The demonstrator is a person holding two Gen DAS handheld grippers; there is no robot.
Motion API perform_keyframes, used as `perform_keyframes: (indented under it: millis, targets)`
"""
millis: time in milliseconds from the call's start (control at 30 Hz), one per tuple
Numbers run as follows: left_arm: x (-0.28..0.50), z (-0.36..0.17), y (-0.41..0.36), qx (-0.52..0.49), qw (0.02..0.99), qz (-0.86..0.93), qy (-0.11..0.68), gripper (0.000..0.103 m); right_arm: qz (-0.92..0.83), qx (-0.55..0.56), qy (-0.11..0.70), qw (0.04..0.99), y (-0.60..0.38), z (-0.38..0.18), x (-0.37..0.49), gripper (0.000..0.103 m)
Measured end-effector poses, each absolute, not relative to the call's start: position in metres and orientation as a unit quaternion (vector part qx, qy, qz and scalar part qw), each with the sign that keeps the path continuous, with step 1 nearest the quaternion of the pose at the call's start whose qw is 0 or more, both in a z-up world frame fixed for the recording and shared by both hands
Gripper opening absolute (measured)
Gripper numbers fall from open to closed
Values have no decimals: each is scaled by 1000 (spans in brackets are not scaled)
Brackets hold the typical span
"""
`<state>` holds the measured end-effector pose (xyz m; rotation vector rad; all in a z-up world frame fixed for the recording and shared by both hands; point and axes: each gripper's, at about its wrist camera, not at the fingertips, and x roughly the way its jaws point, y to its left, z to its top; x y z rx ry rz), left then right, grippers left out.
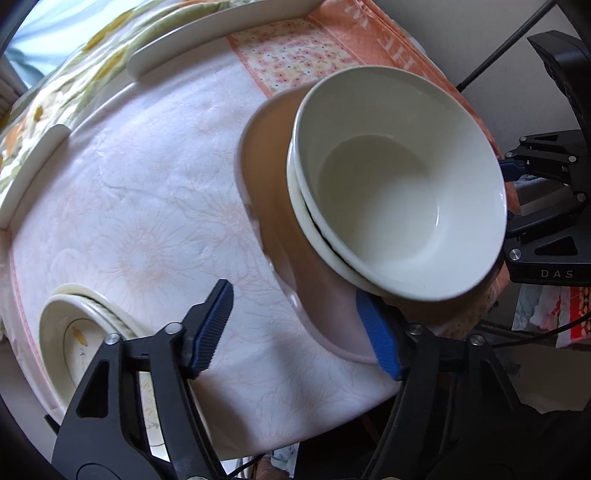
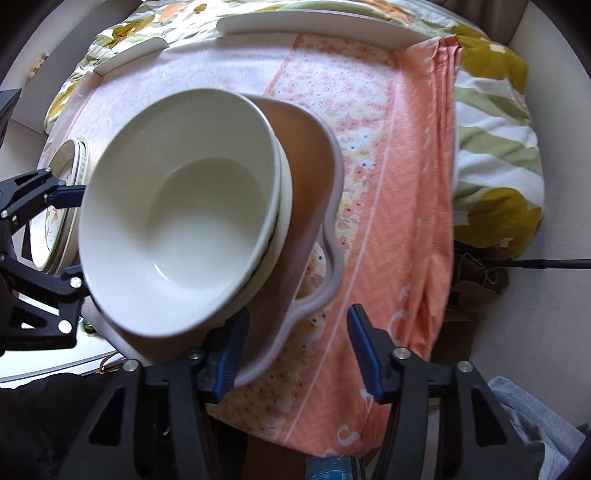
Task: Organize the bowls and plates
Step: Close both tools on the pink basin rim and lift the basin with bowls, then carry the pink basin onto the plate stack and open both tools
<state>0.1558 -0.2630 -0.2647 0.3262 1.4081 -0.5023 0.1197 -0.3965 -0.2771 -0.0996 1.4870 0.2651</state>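
Observation:
Two stacked white bowls (image 1: 399, 206) (image 2: 184, 214) sit in a brown tray with a wavy pale rim (image 1: 273, 155) (image 2: 317, 206). My left gripper (image 1: 295, 334) straddles the tray's near rim. Its right finger (image 1: 376, 339) is at the rim and its left finger (image 1: 214, 328) stands well clear over the pink cloth, so the jaws are open. My right gripper (image 2: 297, 352) straddles the opposite rim. Its left finger (image 2: 229, 350) is against the tray's inner side and its right finger (image 2: 365, 354) is apart from it, so these jaws are open too. A stack of flower-patterned plates (image 1: 74, 343) (image 2: 62, 206) lies beside the tray.
A pale pink cloth (image 1: 147, 206) and an orange towel (image 2: 406, 184) cover the table. White raised edge pieces (image 1: 207, 40) (image 2: 314, 22) border its far side, with a floral quilt (image 2: 495, 140) beyond. A water bottle cap (image 2: 325, 469) shows below the table's edge.

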Motion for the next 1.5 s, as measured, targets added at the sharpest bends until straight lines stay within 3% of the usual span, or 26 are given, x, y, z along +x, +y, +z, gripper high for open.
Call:
perform_keyframes:
  millis: [133, 200, 267, 400, 900, 1233, 1500]
  targets:
    - [160, -277, -270, 143, 712, -239, 644, 25, 144, -11, 680, 719, -399, -291, 126, 25]
    - [160, -279, -273, 141, 713, -248, 641, 17, 153, -2, 679, 718, -398, -295, 127, 18]
    - [161, -280, -275, 144, 716, -247, 637, 17, 163, 6, 677, 718, -395, -297, 126, 13]
    - [159, -280, -276, 141, 723, -253, 628, 13, 162, 3, 668, 726, -390, -298, 121, 13]
    - [159, -236, -254, 131, 764, -224, 591, 13, 170, -66, 629, 756, -354, -257, 124, 13]
    - [147, -180, -165, 116, 791, -199, 567, 13, 193, -92, 602, 769, -267, -200, 132, 13]
    - [123, -190, -75, 115, 779, -183, 588, 13, 198, -76, 608, 765, -179, -207, 116, 13]
